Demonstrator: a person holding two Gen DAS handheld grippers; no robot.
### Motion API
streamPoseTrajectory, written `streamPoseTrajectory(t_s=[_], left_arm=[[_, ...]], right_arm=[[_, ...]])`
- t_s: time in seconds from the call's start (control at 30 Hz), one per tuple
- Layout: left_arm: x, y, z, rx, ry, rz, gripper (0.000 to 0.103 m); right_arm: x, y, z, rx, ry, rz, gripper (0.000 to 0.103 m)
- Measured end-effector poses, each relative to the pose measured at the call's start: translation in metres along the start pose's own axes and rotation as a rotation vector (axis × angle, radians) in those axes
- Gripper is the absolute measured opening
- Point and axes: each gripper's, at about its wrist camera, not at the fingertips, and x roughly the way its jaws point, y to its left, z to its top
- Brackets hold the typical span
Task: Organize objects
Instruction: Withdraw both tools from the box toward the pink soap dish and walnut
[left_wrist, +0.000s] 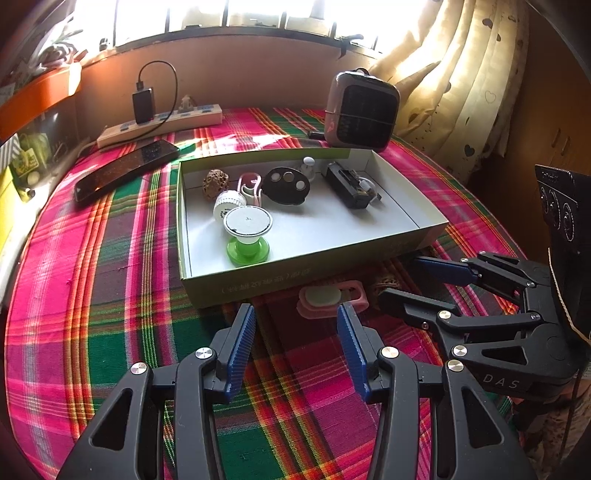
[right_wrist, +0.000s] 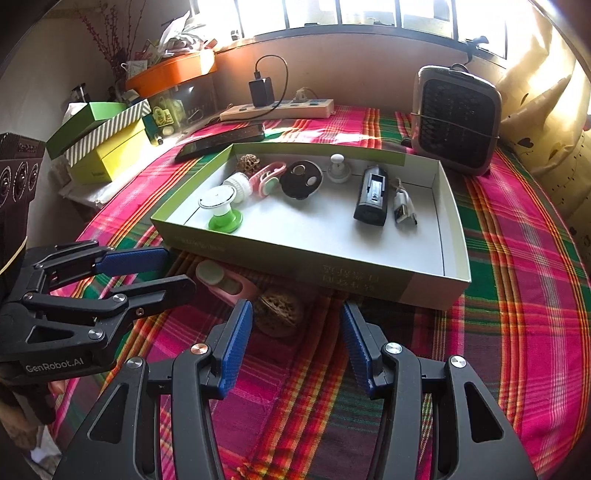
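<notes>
Presently both tools stand open and empty: left tool (left_wrist: 295, 314), right tool (right_wrist: 295, 312). Outside the box (right_wrist: 424, 291), just before its near wall, lie a pink clip (right_wrist: 229, 282) and a walnut (right_wrist: 279, 312), touching. Risk: closing on the walnut may nudge the clip or roll the nut away. Inside the box: green spool (right_wrist: 221, 210), black charger (right_wrist: 373, 195), cable (right_wrist: 402, 206), black disc (right_wrist: 301, 179).

tablecloth (right_wrist: 517, 258): woven plaid cloth, matt | box (right_wrist: 369, 280): smooth cardboard | walnut (right_wrist: 280, 314): rough, wrinkled | phone (left_wrist: 125, 170): glossy
</notes>
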Motion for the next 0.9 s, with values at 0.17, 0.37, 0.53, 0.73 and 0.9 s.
streamPoseTrajectory(t_s=[0.17, 0.37, 0.53, 0.73, 0.9], left_arm=[[0.002, 0.001, 0.0, -0.001, 0.006, 0.002, 0.045], [0.006, 0.003, 0.001, -0.001, 0.015, -0.004, 0.045], [0.007, 0.001, 0.003, 0.014, 0.014, -0.016, 0.045], [0.011, -0.003, 0.005, 0.033, 0.018, -0.03, 0.045], [0.016, -0.004, 0.007, 0.031, 0.023, -0.052, 0.045]], right_arm=[[0.005, 0.001, 0.001, -0.011, 0.015, -0.003, 0.05], [0.012, 0.002, 0.002, -0.027, 0.036, -0.023, 0.05], [0.012, 0.002, 0.002, -0.038, 0.036, -0.034, 0.05], [0.012, 0.003, 0.002, -0.056, 0.038, -0.044, 0.05], [0.01, 0.003, 0.001, -0.068, 0.033, -0.04, 0.039]])
